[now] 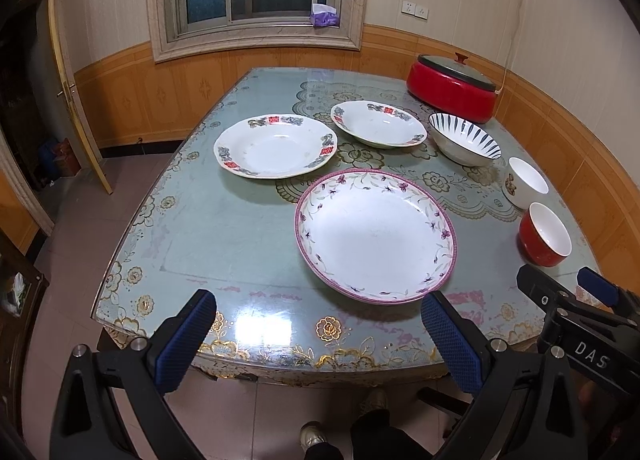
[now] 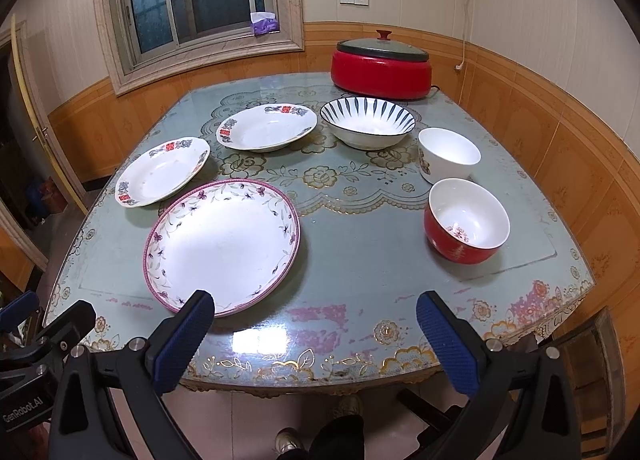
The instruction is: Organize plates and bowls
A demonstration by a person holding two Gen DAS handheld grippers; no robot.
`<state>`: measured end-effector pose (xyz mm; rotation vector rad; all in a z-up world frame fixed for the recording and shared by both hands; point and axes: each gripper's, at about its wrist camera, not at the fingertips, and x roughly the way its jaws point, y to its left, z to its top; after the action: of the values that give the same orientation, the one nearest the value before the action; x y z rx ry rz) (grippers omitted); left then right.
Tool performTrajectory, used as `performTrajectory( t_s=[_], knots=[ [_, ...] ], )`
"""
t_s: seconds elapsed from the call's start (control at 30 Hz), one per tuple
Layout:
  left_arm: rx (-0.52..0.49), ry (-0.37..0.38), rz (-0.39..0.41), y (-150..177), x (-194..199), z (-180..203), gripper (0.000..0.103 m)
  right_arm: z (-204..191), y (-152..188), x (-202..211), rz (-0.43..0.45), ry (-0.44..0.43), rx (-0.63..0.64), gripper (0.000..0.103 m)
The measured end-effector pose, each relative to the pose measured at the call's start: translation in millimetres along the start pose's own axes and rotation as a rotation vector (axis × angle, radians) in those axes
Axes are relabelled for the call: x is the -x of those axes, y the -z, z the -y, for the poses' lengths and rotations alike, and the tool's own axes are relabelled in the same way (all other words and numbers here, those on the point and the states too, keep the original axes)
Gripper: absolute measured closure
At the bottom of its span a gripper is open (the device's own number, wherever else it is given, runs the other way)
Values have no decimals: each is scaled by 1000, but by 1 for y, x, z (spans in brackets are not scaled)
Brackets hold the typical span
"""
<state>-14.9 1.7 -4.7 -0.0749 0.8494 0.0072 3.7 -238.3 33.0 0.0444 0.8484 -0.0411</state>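
Note:
A pink-rimmed floral plate lies nearest the table's front edge. Behind it sit two white plates with red and grey marks, one to the left and one farther back. A blue-striped bowl, a plain white bowl and a red bowl stand in a row on the right. My left gripper and right gripper both hover open above the front edge, holding nothing.
A red lidded electric pot stands at the table's back right, its cord running up the wall. The glass-topped table meets the wall on the right. A chair stands by the near right corner. A person's shoes show below.

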Motion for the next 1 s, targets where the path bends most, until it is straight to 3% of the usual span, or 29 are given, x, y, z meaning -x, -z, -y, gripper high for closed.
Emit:
performTrajectory(
  t_s=[0.63, 1.0],
  knots=[
    [16, -10, -17, -2, -7, -3, 0, 4, -1, -5, -10, 9, -18, 0],
    [64, -46, -76, -11, -26, -9, 0, 7, -12, -18, -28, -20, -1, 0]
  ],
)
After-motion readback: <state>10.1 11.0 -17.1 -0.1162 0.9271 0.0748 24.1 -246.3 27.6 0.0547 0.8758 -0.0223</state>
